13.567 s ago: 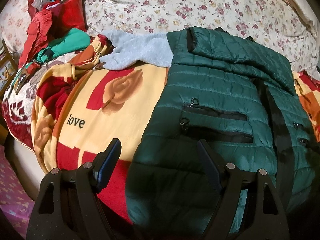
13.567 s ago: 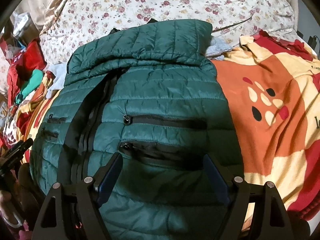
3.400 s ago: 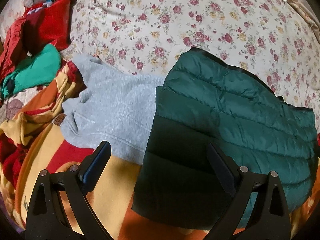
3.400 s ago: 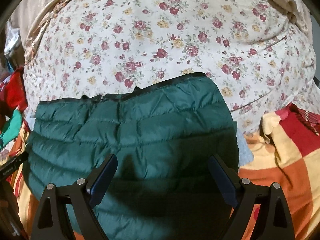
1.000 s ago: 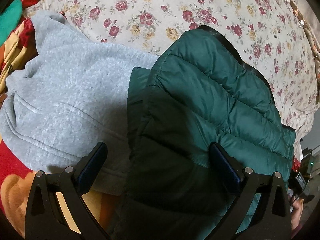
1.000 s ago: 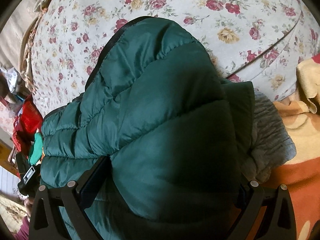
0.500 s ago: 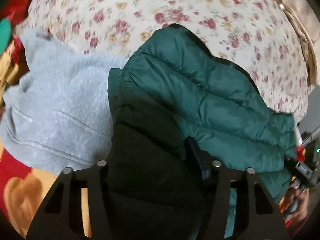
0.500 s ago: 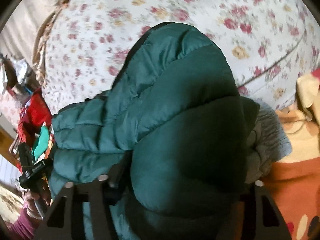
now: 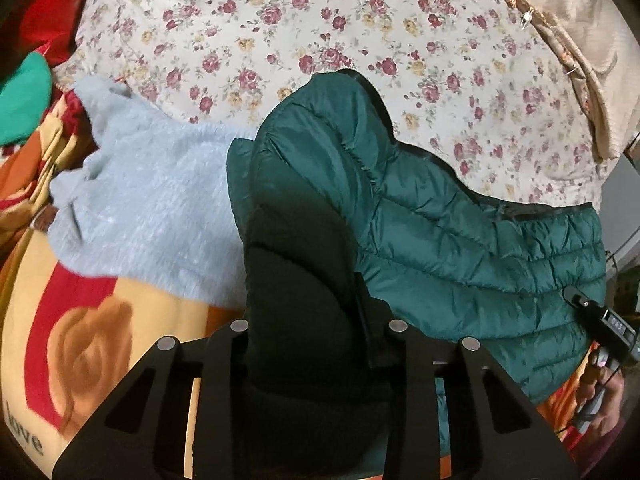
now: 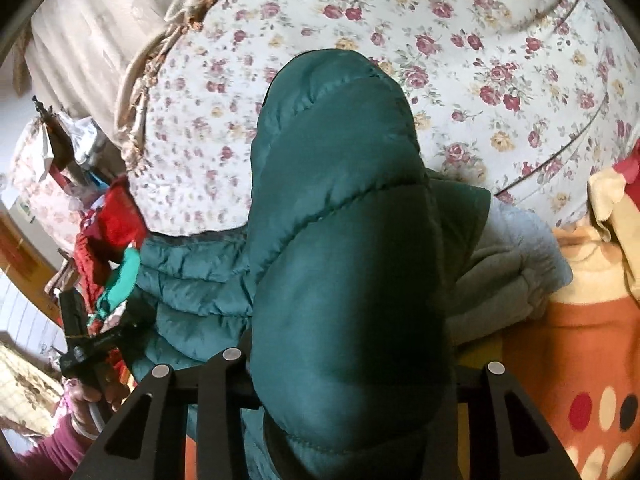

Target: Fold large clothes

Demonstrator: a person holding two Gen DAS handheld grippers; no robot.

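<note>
— Across the top of both views, what lies behind everything?

— Across the top spreads the floral quilt, cream with dark red roses, filling the upper half of each frame. Below it, at the lower left of my left view and the lower right of my right view, is the orange, yellow and red blanket.

— And the thing you are folding?

— The green puffer jacket sits in the middle of both frames. In my left view it runs from the centre out to the right edge, its black-trimmed hem against the quilt; in my right view one bunched end bulges up the centre of the frame.

— What are your tongs doing?

— My left gripper has just been closing and now pinches a dark fold of the jacket at bottom centre. My right gripper has just been closing too, clamped around the thick padded end, which swells over the jaws and hides the fingers.

— Anything beside the jacket?

— A grey fleece garment lies just left of it in my left view, partly under it, and shows at the right of it in my right view. Smaller still, a red cloth and a bright green cloth sit at the left of my right view
</note>
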